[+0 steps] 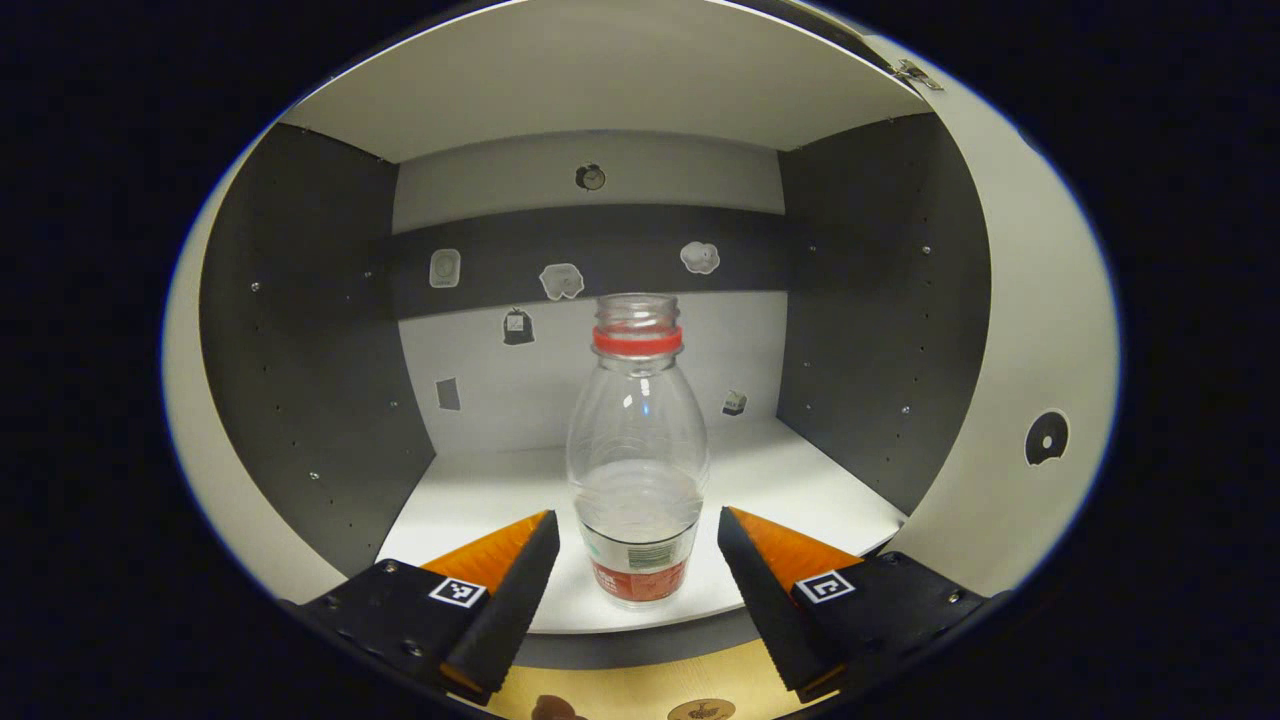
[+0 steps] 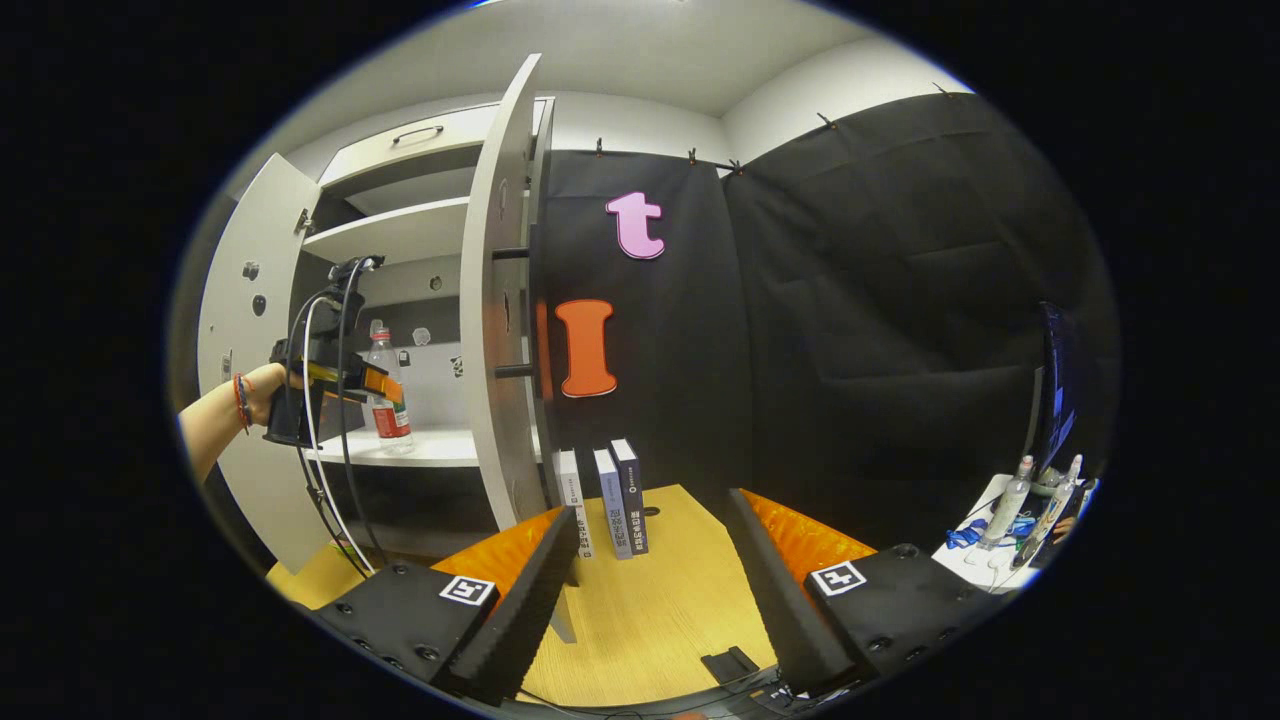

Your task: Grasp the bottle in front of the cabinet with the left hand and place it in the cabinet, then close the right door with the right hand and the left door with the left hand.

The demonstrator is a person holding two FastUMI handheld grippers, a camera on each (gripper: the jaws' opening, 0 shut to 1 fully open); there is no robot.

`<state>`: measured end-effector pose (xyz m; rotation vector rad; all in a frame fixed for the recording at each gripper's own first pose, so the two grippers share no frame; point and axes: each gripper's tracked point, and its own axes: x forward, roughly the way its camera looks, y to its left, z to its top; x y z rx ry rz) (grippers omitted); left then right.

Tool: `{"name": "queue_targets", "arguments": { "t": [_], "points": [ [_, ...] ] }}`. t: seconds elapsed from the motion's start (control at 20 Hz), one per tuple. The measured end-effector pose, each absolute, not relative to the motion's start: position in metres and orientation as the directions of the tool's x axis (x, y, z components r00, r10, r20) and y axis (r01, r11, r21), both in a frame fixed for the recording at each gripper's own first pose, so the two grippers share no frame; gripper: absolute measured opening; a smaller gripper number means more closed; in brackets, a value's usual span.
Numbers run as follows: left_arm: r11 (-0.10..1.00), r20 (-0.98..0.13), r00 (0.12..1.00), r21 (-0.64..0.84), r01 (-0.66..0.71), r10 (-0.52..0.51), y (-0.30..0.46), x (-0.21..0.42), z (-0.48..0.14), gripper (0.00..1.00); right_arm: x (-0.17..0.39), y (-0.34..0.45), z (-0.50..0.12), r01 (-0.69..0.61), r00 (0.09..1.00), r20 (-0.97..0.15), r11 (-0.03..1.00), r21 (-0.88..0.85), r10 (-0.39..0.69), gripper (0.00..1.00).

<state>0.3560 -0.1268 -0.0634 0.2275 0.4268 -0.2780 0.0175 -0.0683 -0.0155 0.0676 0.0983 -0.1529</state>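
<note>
A clear plastic bottle (image 1: 637,450) with a red neck ring, no cap and a red label stands upright near the front edge of the cabinet's white shelf (image 1: 800,490). My left gripper (image 1: 636,535) is open, one finger on each side of the bottle's base with a gap on both sides. In the right gripper view the bottle (image 2: 381,352) stands on the shelf, and a hand holds the left gripper (image 2: 372,382) at it. Both cabinet doors stand open: the left door (image 2: 250,330) and the right door (image 2: 495,300), seen edge-on. My right gripper (image 2: 650,520) is open over the wooden table, holding nothing.
Three books (image 2: 610,495) stand upright on the wooden table (image 2: 660,600) just right of the right door. A small white table at the far right carries bottles (image 2: 1010,505) beside a monitor (image 2: 1055,390). Cables hang from the left gripper.
</note>
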Motion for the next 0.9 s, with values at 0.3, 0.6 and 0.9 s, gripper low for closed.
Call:
{"name": "queue_targets", "arguments": {
  "t": [0.3,0.6,0.9],
  "points": [
    [0.944,-0.352,0.915,0.184,0.273,-0.196,-0.101,0.327,-0.029,0.97,0.018,-0.071,-0.009,0.160,0.983,-0.093,0.986,0.038,-0.156,0.98],
    [0.948,-0.241,0.954,0.220,0.231,-0.176,-0.060,0.273,0.012,0.97,0.028,-0.061,-0.006,0.119,0.989,-0.094,0.992,0.030,-0.116,0.98],
    [0.952,-0.154,0.967,0.204,0.230,-0.201,-0.028,0.200,0.047,0.96,0.052,-0.050,-0.009,0.084,0.992,-0.099,0.996,0.020,-0.082,0.98]
  ]
}}
